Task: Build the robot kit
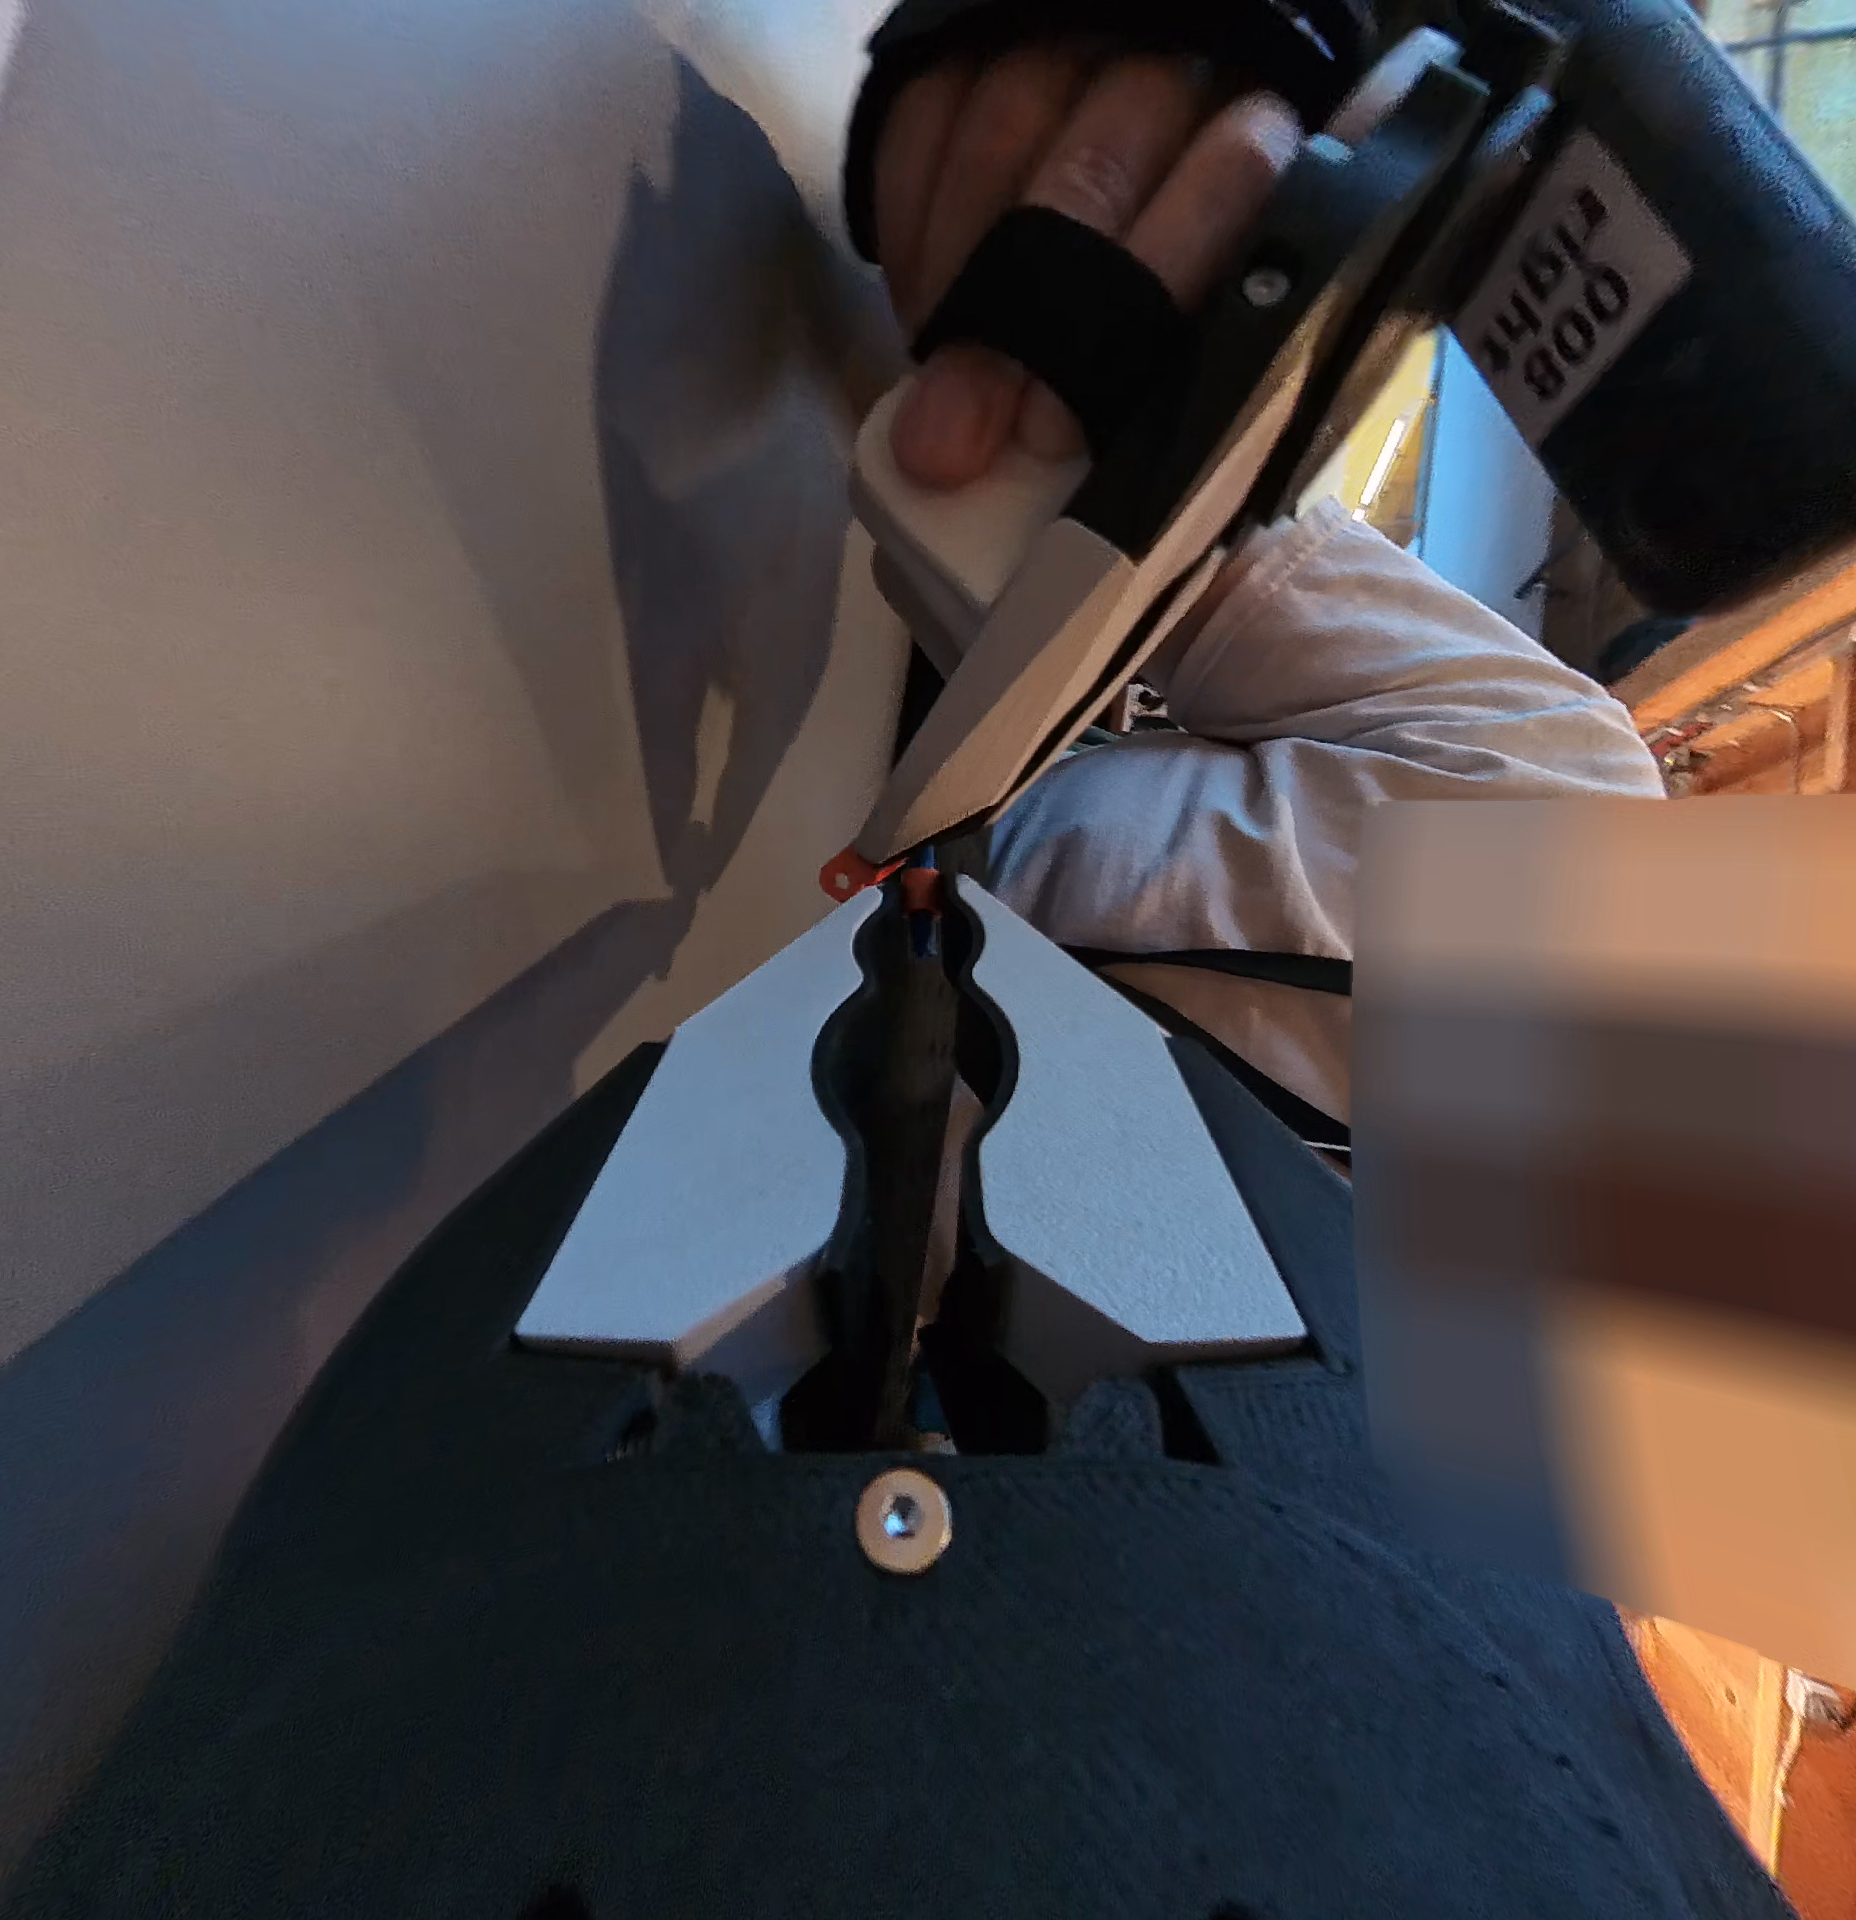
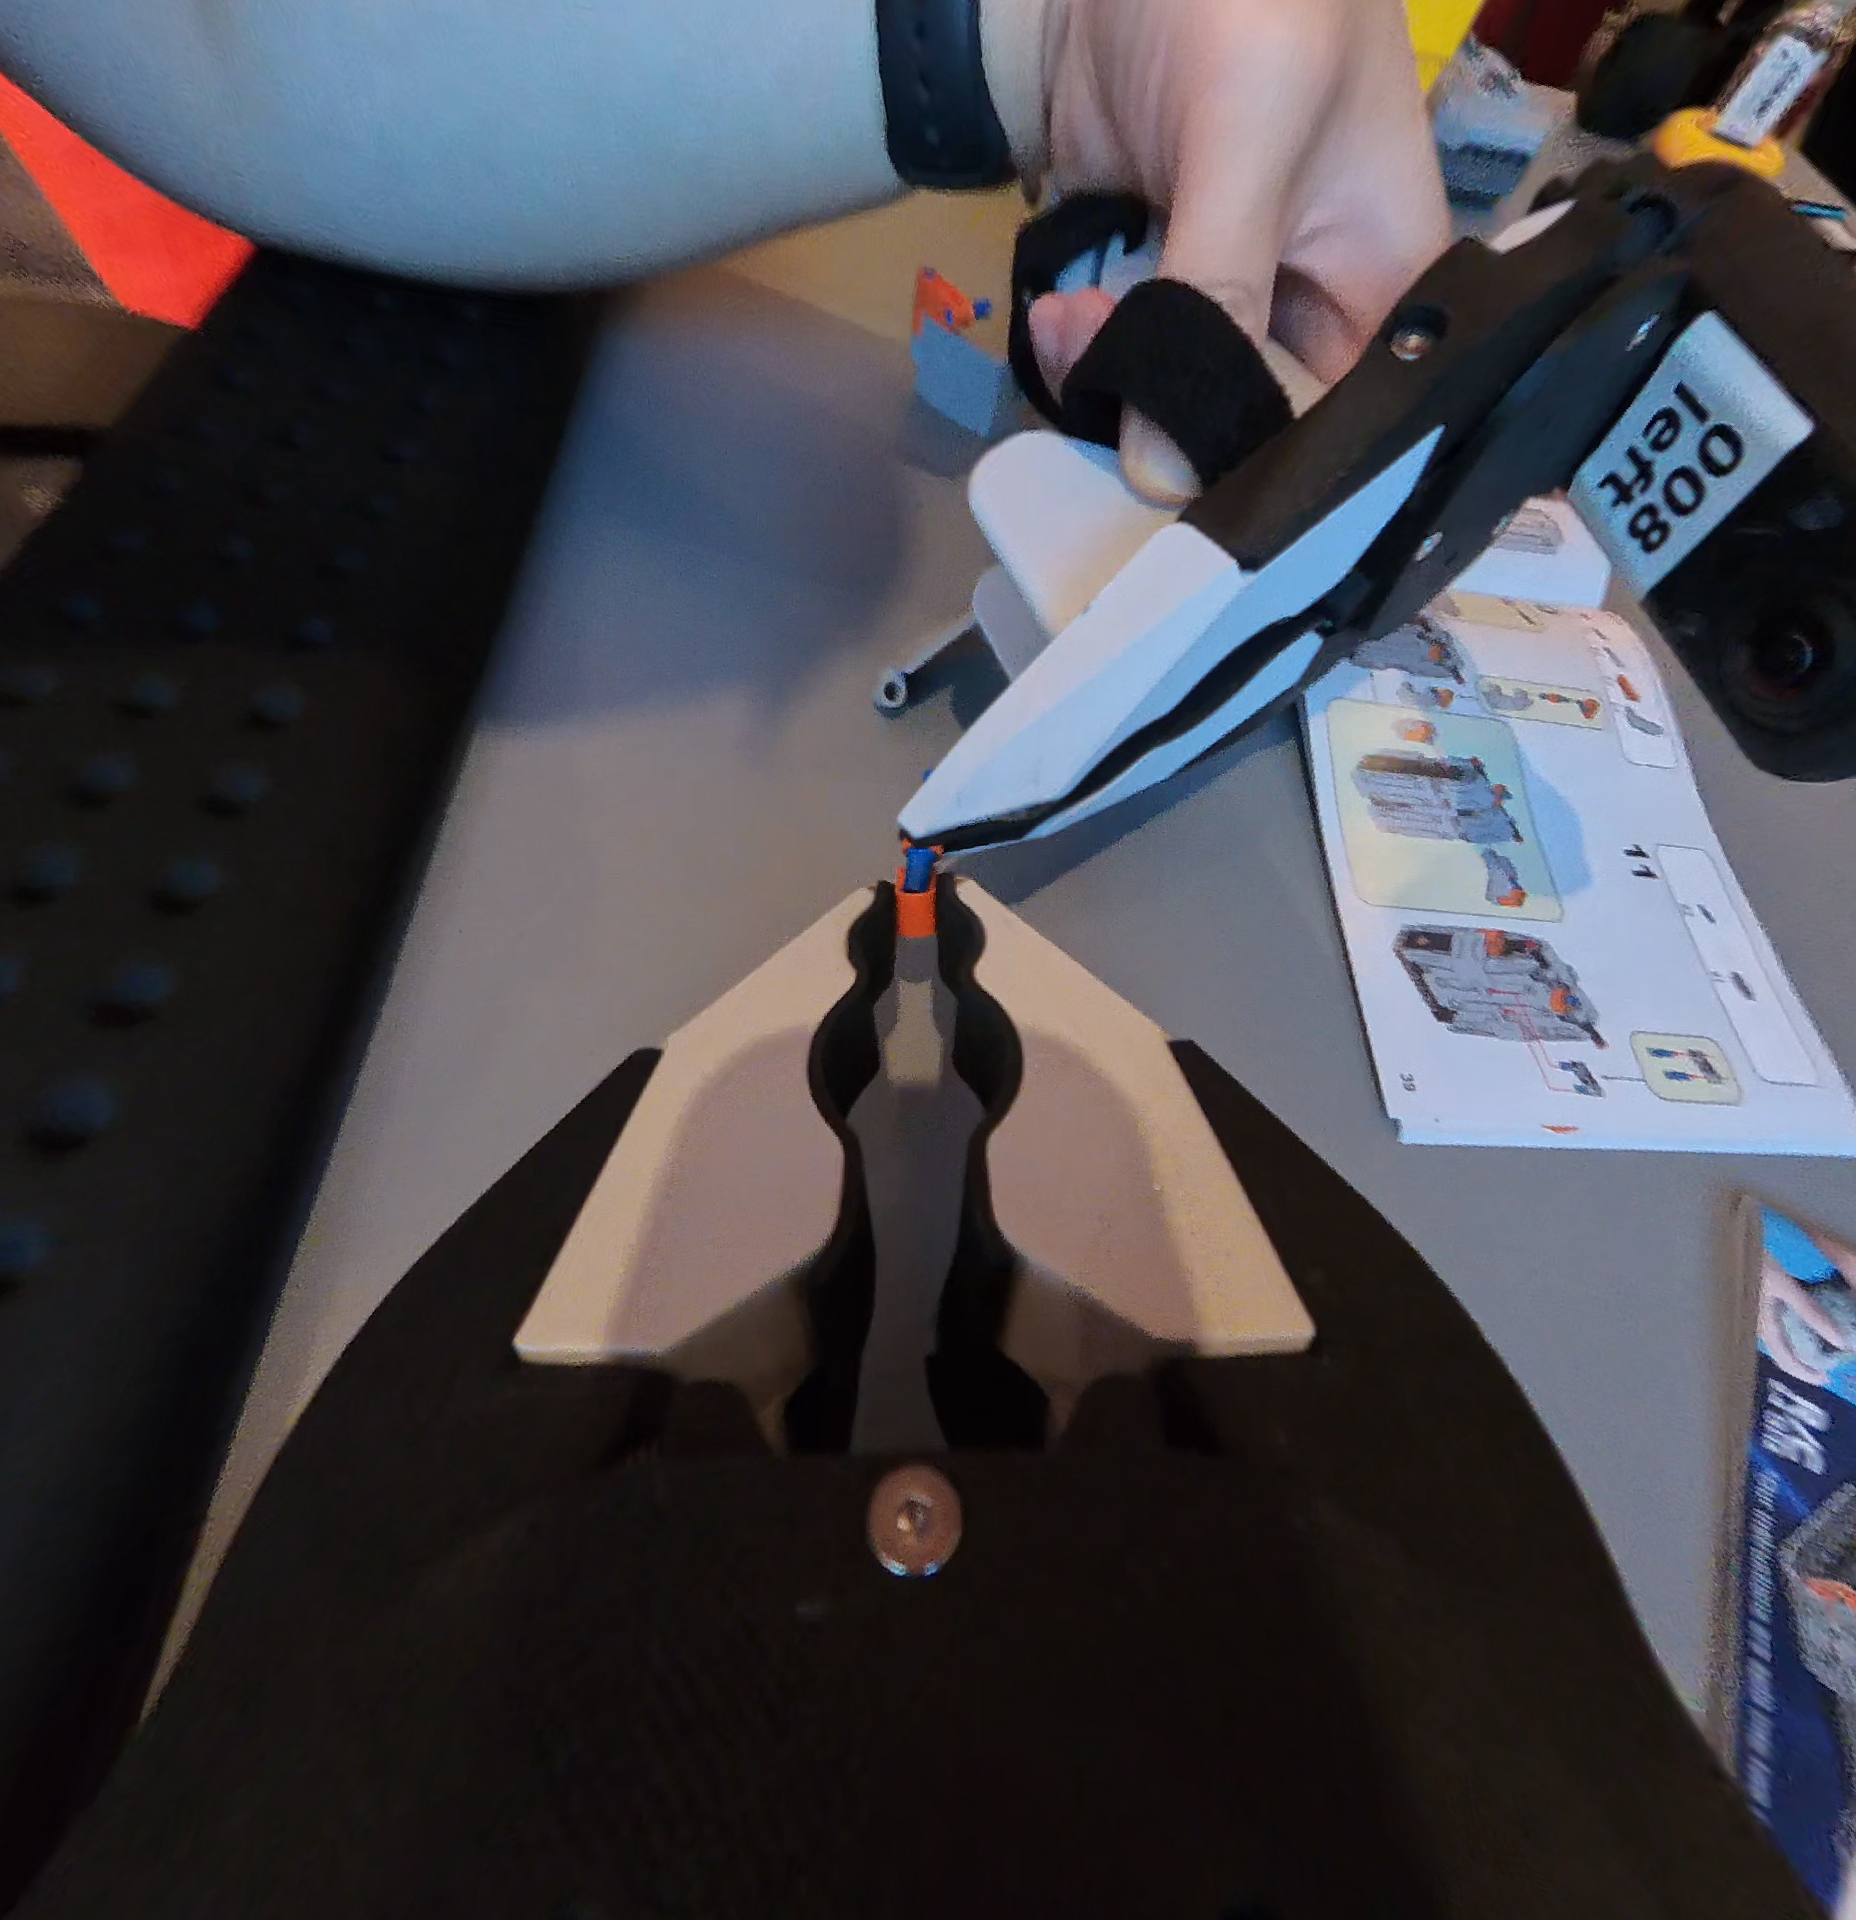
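- Orange connector piece (image 2: 916, 916) sits pinched between the tips of your right gripper (image 2: 916, 896); the jaws are closed on it, held up off the grey table (image 2: 695, 675).
- A blue pin (image 2: 916, 864) sticks out of the orange piece's far end.
- Your left gripper (image 2: 929, 836) comes in from the right, its tips clamped on that blue pin and almost touching the right gripper's tips.
- The left wrist view agrees: both grippers meet tip to tip around the orange and blue parts. How deep the pin sits in the orange piece you cannot tell.
- Your left hand (image 2: 1267, 187) wraps the handle, with a black strap over the fingers.
- On the table: an open instruction booklet (image 2: 1589, 883) to the right, a printed box (image 2: 1817, 1507) nearer, a loose grey beam (image 2: 919, 675), and a small grey-and-orange assembly (image 2: 950, 353) farther back.
- A black studded mat (image 2: 228, 727) runs along the table's left side.
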Available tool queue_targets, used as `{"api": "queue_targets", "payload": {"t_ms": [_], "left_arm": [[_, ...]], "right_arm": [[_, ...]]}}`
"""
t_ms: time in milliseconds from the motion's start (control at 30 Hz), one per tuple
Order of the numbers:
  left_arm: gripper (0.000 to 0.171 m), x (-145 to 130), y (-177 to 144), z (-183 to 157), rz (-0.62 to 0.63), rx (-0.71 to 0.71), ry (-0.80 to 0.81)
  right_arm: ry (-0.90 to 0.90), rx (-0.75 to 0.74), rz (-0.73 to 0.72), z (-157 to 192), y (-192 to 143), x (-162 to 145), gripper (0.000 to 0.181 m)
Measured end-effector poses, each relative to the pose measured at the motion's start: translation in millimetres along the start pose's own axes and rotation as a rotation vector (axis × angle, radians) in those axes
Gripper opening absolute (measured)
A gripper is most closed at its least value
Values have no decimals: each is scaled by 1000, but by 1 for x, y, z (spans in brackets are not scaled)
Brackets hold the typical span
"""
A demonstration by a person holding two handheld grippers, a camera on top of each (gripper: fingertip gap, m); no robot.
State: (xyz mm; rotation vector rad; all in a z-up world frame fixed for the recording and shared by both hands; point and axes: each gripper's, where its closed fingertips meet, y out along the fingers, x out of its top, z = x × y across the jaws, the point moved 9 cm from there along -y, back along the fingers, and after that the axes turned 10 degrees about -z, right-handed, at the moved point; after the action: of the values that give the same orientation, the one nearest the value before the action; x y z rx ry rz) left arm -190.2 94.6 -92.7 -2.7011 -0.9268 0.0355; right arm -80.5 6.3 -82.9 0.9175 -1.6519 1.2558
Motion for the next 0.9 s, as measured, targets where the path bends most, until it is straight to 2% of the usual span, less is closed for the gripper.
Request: {"api": "queue_targets", "payload": {"t_ms": [300, 433, 533, 733, 900], "left_arm": [[5, 12, -16, -8, -174, 175, 37], [5, 16, -20, -10, -225, 230, 49], [5, 18, -20, -7, -245, 258, 41], [5, 21, -19, -6, -273, 328, 41], [5, 20, -21, -4, -265, 316, 36]], "right_arm": [[-250, -339, 233, -4, 6, 8, 7], [-291, -455, 307, -5, 11, 8, 7], [-303, -514, 359, -5, 16, 6, 7], [-436, -600, 473, -3, 25, 0, 7], [-456, -602, 455, -2, 26, -1, 7]]}}
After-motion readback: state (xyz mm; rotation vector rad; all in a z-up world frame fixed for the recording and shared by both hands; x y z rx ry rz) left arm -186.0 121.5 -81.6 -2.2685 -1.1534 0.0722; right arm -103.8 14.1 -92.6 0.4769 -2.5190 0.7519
